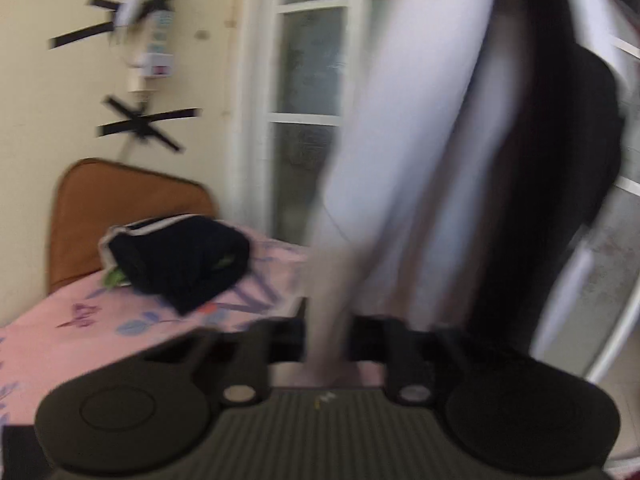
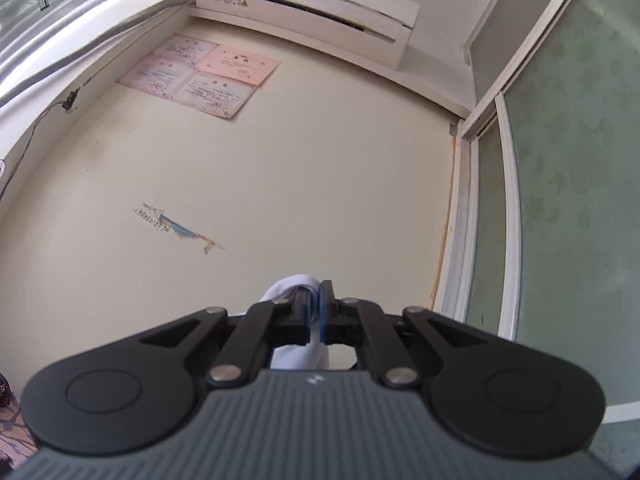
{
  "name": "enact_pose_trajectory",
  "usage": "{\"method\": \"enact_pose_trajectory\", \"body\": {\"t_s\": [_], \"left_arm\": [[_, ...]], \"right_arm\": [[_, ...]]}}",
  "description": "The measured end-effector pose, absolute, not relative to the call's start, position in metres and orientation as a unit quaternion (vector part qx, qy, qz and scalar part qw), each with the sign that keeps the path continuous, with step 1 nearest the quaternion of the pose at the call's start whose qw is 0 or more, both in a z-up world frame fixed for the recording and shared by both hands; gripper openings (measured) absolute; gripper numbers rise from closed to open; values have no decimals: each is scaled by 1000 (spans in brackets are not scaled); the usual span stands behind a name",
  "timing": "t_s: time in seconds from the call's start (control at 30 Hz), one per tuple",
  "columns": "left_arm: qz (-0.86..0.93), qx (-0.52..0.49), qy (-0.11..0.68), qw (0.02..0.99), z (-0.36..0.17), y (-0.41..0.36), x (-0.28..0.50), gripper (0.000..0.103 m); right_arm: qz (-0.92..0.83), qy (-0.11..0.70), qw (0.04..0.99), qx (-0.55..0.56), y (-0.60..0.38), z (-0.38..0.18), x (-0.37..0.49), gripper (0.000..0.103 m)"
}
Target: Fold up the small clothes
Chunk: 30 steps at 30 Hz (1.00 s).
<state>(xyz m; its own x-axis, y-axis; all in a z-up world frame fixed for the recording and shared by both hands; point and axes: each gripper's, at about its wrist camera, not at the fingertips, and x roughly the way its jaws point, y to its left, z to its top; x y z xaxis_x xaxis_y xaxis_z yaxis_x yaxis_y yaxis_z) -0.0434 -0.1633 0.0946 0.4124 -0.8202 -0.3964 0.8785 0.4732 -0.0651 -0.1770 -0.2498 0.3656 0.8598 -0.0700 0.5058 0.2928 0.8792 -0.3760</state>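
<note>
Both hand-held grippers are clamping the long white cloth garment (image 1: 400, 168): the left hand-held gripper (image 1: 326, 336) low, the right hand-held gripper (image 2: 314, 316) high, above the pink floral bed sheet (image 1: 80, 332). Keeping it taut should help it lie flat.

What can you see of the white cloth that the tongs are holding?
The white cloth looks soft and thin, like a small garment, and hangs long and stretched in front of the window in the left view, blurred. Its lower end narrows into a strip caught between the shut left tongs. In the right view a bunched white fold sticks up past the blue pads of the right tongs, which are clamped on it, with more cloth showing below. What garment it is cannot be told.
</note>
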Motion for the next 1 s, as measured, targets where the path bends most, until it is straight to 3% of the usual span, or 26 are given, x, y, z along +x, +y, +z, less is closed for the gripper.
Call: {"method": "enact_pose_trajectory", "body": {"t_s": [0.13, 0.27, 0.43, 0.57, 0.73, 0.93, 0.97, 1.0], "left_arm": [[-412, -15, 151, 899, 141, -88, -21, 10], [-305, -72, 51, 948, 196, 6, -53, 10], [-203, -39, -86, 974, 255, 76, -149, 10], [-131, 5, -132, 983, 283, 91, -201, 10], [-59, 63, -97, 992, 284, 88, -188, 10], [30, 41, 35, 998, 239, 95, -64, 11], [39, 43, 69, 996, 222, 96, -36, 15], [49, 49, 111, 991, 200, 95, -7, 29]], "right_arm": [[-115, -246, 933, -234, -250, 363, -184, 6], [-91, -241, 949, -183, -279, 355, -191, 6], [-32, -221, 970, -92, -318, 343, -186, 6], [44, -188, 981, -11, -340, 335, -163, 6], [100, -148, 983, 38, -333, 315, -99, 6], [131, -65, 983, 107, -299, 293, 43, 8], [119, -45, 986, 111, -288, 286, 71, 13], [95, -11, 991, 98, -276, 275, 101, 20]]}}
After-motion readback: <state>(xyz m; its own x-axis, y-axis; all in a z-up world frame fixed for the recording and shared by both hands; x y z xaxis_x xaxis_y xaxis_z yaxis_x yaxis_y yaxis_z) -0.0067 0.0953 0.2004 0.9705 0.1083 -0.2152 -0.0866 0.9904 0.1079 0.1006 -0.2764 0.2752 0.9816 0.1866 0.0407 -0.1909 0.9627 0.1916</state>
